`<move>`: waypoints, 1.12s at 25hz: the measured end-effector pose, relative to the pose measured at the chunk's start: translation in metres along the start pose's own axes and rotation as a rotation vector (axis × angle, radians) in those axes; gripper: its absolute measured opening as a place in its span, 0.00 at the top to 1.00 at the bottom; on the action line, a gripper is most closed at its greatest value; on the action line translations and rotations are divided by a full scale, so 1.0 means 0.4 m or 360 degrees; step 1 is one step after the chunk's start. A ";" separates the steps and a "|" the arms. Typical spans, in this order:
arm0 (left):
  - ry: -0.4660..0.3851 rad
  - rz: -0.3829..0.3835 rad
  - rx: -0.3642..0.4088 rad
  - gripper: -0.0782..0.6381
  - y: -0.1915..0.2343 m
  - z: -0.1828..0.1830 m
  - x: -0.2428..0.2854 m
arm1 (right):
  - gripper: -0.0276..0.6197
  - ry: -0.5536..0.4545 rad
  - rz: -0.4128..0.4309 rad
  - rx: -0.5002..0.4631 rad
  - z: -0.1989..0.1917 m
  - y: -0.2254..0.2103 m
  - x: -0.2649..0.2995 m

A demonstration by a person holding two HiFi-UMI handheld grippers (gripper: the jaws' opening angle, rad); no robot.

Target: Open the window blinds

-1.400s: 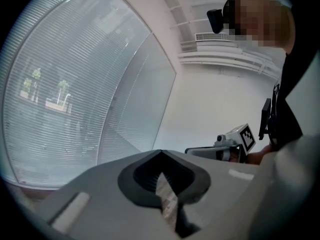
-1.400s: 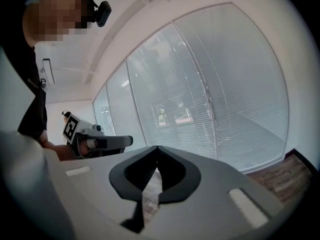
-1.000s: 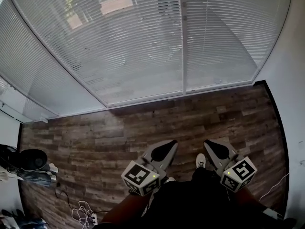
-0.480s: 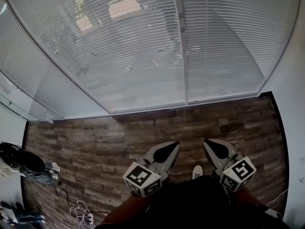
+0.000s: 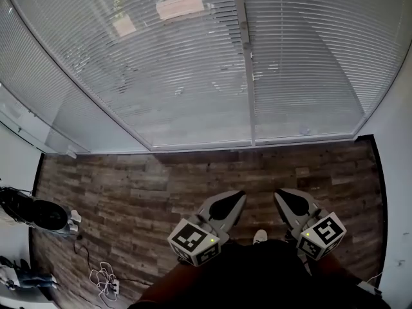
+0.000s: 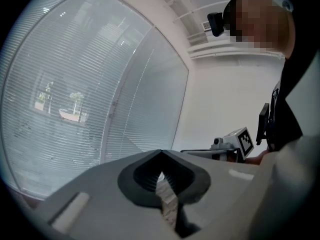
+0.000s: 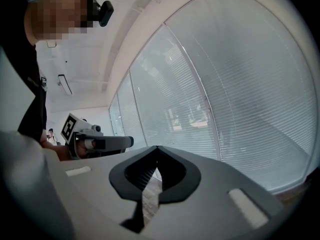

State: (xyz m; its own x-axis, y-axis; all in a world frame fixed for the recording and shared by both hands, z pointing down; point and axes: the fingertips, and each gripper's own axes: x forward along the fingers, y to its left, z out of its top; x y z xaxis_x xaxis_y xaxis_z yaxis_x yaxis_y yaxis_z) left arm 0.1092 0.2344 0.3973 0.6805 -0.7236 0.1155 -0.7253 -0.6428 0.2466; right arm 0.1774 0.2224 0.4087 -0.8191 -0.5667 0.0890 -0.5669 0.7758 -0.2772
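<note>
White slatted blinds [image 5: 180, 63] hang lowered over the large windows ahead, split by a vertical frame post [image 5: 248, 76]. The slats are tilted enough that shapes outside show faintly. My left gripper [image 5: 230, 200] and right gripper [image 5: 284, 199] are held low by the person's body, over the wood floor and well short of the blinds. Both are shut, with nothing between their jaws. The left gripper view shows its shut tips [image 6: 161, 154], the blinds [image 6: 85, 99] and the right gripper [image 6: 235, 143]. The right gripper view shows its shut tips [image 7: 156, 149], the blinds [image 7: 240, 94] and the left gripper [image 7: 95, 141].
Dark wood-plank floor [image 5: 148, 192] runs up to the window sill. Dark bags [image 5: 32, 212] and a tangle of white cables with a power strip [image 5: 106, 280] lie at the lower left. A white wall [image 5: 396, 172] closes the right side. A white shoe [image 5: 259, 236] shows between the grippers.
The window has come closer and fills more of the head view, and the strip of floor before it has shrunk. Both grippers keep their low, shut pose.
</note>
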 end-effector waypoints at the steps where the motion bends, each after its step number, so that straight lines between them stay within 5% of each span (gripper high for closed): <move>1: 0.0004 0.0014 -0.0002 0.89 0.002 0.004 0.009 | 0.92 0.0003 0.0006 0.0007 0.003 -0.011 0.001; 15: 0.0100 0.0083 -0.0041 0.89 0.115 0.033 0.053 | 0.92 0.0025 0.0020 0.0062 0.032 -0.088 0.104; 28: -0.0013 0.0019 0.0019 0.89 0.285 0.095 0.087 | 0.92 -0.0003 -0.0061 -0.0005 0.068 -0.140 0.254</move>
State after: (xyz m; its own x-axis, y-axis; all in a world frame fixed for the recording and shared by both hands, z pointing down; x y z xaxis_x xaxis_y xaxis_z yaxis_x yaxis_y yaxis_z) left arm 0.0461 0.1262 0.3929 0.6712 -0.7330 0.1106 -0.7344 -0.6372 0.2338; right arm 0.1281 0.1139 0.4072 -0.7966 -0.5966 0.0977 -0.5981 0.7544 -0.2705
